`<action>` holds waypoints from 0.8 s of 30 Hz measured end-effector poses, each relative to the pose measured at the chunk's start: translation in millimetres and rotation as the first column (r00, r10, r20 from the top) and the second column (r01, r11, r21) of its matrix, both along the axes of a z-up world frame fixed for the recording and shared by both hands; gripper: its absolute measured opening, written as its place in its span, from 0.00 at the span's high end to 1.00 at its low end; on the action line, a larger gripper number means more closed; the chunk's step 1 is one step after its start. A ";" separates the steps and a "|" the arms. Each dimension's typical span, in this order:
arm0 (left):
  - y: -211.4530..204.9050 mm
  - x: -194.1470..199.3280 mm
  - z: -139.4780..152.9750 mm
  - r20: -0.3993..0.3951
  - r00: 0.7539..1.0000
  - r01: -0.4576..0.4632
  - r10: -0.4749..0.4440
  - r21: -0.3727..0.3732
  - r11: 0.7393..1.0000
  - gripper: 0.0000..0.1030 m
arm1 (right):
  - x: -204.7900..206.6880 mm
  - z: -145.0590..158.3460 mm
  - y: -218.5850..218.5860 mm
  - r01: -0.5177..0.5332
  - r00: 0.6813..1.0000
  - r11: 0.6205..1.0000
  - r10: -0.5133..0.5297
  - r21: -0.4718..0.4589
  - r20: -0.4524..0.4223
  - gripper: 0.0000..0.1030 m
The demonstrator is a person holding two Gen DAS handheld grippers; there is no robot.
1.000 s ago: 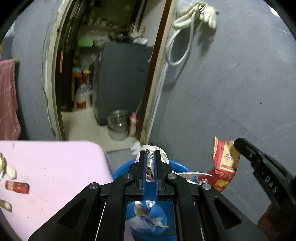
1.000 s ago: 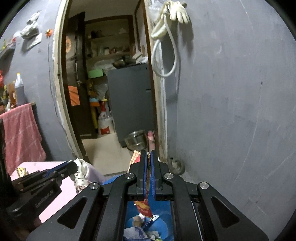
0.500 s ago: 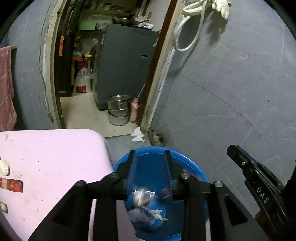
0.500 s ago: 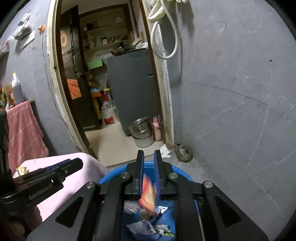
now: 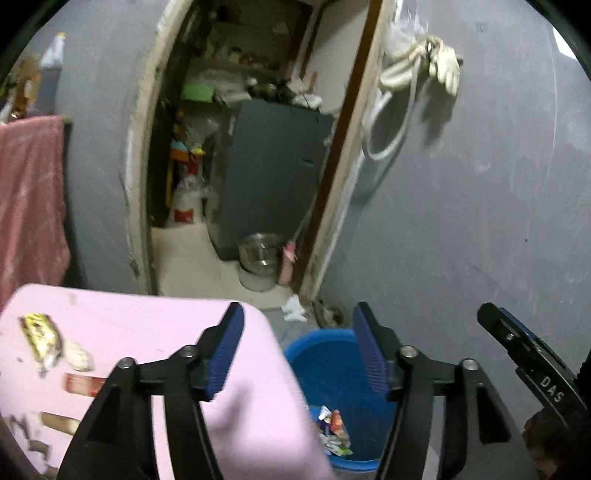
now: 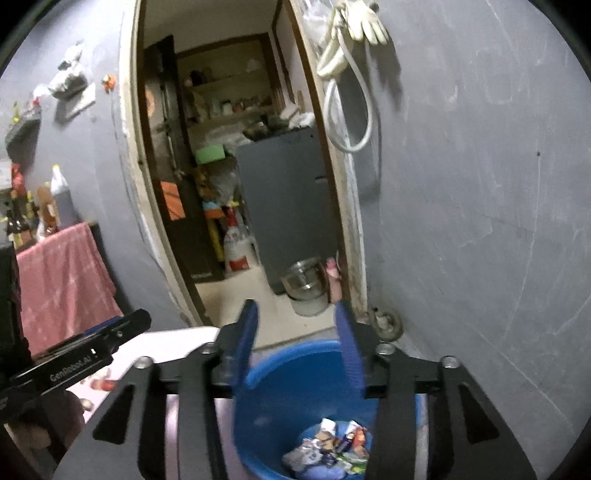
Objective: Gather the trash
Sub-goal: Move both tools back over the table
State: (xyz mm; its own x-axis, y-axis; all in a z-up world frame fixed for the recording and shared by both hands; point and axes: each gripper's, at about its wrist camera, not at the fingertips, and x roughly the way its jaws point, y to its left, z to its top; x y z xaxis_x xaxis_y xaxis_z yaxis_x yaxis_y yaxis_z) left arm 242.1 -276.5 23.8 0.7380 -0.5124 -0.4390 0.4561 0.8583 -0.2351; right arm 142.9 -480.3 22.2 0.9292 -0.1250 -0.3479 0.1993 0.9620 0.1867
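A blue bucket (image 5: 325, 360) (image 6: 295, 384) stands on the floor beside a pink table (image 5: 129, 328), with crumpled wrappers (image 5: 334, 428) (image 6: 328, 446) at its bottom. My left gripper (image 5: 298, 332) hovers over the table's corner and the bucket's rim, its jaws opening and nothing between them. My right gripper (image 6: 295, 325) hangs above the bucket, jaws also opening and empty. On the table lie a yellow wrapper (image 5: 38, 334), a white scrap (image 5: 79, 356), a red wrapper (image 5: 83, 384) and a brown piece (image 5: 59, 421). Each view shows the other gripper at its side edge.
A grey wall runs on the right, with a hose and glove (image 6: 364, 22) hung high. An open doorway ahead shows a steel pot (image 5: 258, 254) and grey cabinet (image 5: 273, 173). A pink towel (image 6: 62, 280) hangs at left. A white scrap (image 5: 293, 308) lies on the floor.
Both grippers went from shut on wrappers to open, and the wrappers dropped into the bucket. The left gripper has shifted left over the table's corner and lifted.
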 end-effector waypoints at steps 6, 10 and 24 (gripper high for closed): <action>53.9 -25.5 28.8 0.084 0.994 -0.069 0.070 -0.021 0.997 0.16 | -19.2 27.2 32.4 -0.029 0.996 1.000 0.029 -0.003 0.085 0.21; 89.9 -44.1 44.5 0.137 0.982 -0.127 0.129 -0.023 0.992 0.04 | -24.2 39.6 55.4 -0.055 0.992 0.998 0.055 -0.007 0.117 0.10; 195.3 -75.5 42.9 0.195 0.931 -0.322 0.309 0.039 0.946 0.01 | -28.9 49.6 139.7 -0.175 0.961 0.984 0.179 -0.037 0.211 0.00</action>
